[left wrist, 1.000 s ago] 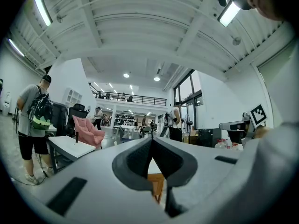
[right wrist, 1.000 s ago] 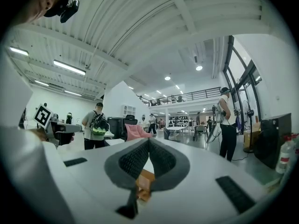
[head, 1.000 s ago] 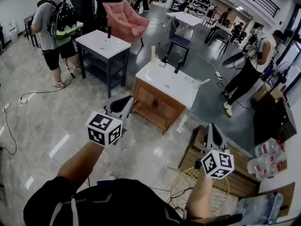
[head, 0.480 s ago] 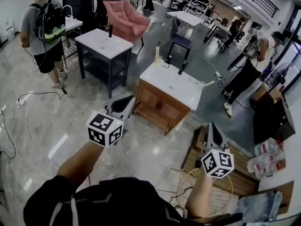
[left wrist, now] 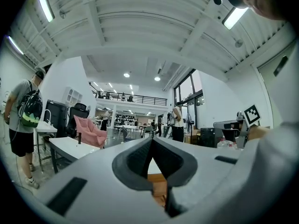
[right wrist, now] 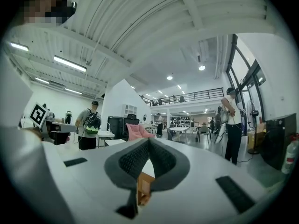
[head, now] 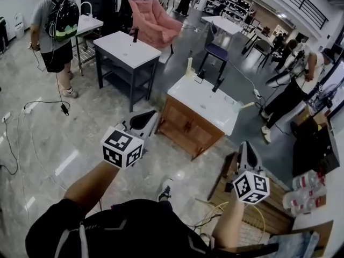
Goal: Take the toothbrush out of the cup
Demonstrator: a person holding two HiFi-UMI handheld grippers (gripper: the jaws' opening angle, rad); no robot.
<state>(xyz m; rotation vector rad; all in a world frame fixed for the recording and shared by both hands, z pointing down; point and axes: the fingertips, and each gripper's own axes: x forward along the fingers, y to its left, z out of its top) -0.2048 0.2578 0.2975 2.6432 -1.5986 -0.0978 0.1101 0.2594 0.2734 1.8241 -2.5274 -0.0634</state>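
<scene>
Approach step: left claw [head: 146, 118] and right claw [head: 244, 149] both clenched (nothing grasped); next, reach the desk [head: 203, 98] and locate the cup.

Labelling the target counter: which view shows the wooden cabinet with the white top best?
Head view: the wooden cabinet shows whole, with its white top and wood front. The left gripper view and the right gripper view each catch only a sliver of its top and wood through the notch between shut jaws.
</scene>
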